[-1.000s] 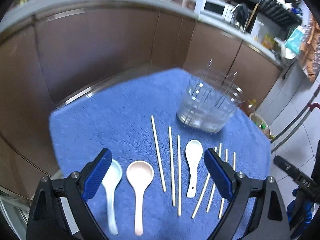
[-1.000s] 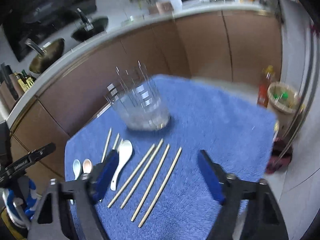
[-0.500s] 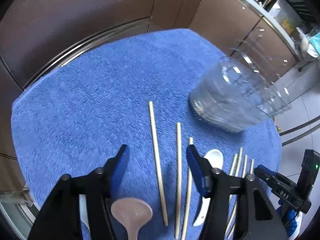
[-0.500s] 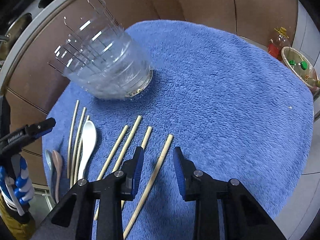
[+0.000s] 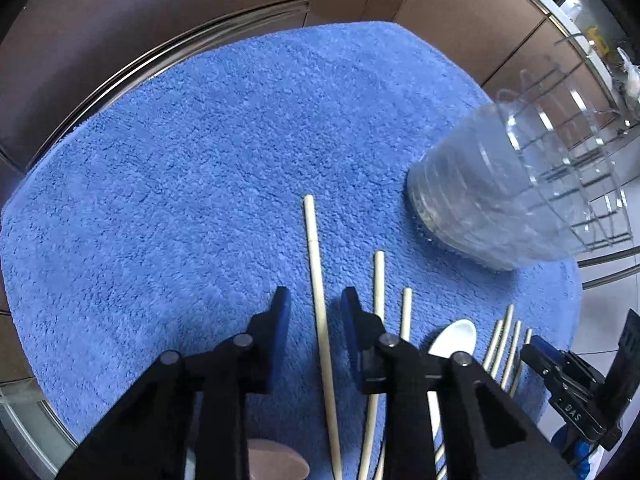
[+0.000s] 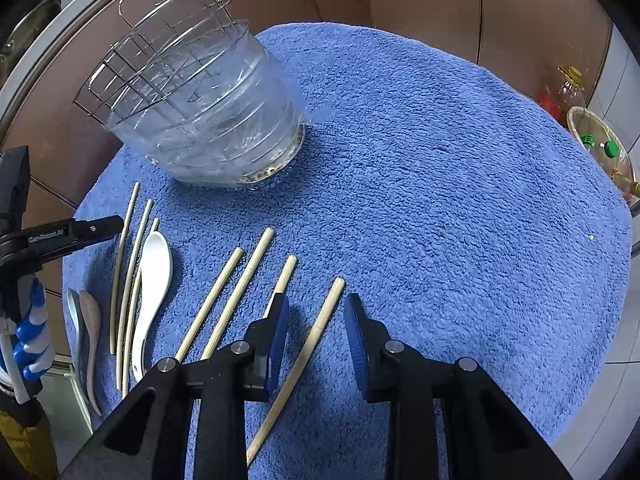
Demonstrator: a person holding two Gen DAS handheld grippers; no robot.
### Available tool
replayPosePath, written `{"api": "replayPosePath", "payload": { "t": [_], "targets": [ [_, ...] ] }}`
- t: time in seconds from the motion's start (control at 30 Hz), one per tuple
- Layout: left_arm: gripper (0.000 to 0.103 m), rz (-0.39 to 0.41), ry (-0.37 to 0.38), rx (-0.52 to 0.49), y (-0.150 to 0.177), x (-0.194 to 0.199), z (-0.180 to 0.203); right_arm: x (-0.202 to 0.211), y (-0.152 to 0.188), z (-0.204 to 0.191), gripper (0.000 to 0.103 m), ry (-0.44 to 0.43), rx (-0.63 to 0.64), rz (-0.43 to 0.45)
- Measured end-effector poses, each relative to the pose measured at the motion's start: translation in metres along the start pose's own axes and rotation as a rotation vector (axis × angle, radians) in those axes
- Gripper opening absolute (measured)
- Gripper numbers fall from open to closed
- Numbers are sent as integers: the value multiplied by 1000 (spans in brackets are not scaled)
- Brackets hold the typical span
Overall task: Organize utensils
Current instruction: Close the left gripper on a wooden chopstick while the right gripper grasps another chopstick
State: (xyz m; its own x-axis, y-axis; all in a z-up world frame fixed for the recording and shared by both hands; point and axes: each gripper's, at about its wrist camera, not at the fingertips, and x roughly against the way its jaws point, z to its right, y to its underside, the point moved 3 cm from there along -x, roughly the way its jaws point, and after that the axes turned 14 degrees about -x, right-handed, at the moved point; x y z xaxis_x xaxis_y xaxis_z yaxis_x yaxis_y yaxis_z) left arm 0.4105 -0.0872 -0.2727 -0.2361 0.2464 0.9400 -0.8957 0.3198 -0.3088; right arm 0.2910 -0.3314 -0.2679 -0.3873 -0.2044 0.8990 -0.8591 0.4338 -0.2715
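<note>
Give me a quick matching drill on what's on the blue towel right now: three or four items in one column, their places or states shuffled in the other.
1. clear tub
2. white spoon
3. left gripper
4. right gripper

A. straddles the rightmost chopstick
B. holds a wire rack
C. straddles the leftmost chopstick
D. lies among thin chopsticks

Pairs: 1-B, 2-D, 3-C, 4-A

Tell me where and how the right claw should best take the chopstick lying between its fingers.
Probably mid-shaft, coming straight down from above. The chopstick lies flat on the blue towel, thin and round, apart from its neighbours, so only its two long sides offer purchase. The right claw already straddles it, open; its fingers should close across the shaft rather than along it.
</note>
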Motion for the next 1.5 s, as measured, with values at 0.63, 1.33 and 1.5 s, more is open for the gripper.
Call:
{"api": "replayPosePath", "payload": {
  "t": [0.63,1.33,1.5],
  "targets": [
    [5,-3,-109,-15,-12,-14,13,-19,-11,-17,10,25,17,-5],
    [5,340,-21,-9,39,79,26,86,30,-17,6,-153,101,201],
    [5,401,-11,-11,41,98,36,108,43,-30,6,-166,129,263]
  ]
}}
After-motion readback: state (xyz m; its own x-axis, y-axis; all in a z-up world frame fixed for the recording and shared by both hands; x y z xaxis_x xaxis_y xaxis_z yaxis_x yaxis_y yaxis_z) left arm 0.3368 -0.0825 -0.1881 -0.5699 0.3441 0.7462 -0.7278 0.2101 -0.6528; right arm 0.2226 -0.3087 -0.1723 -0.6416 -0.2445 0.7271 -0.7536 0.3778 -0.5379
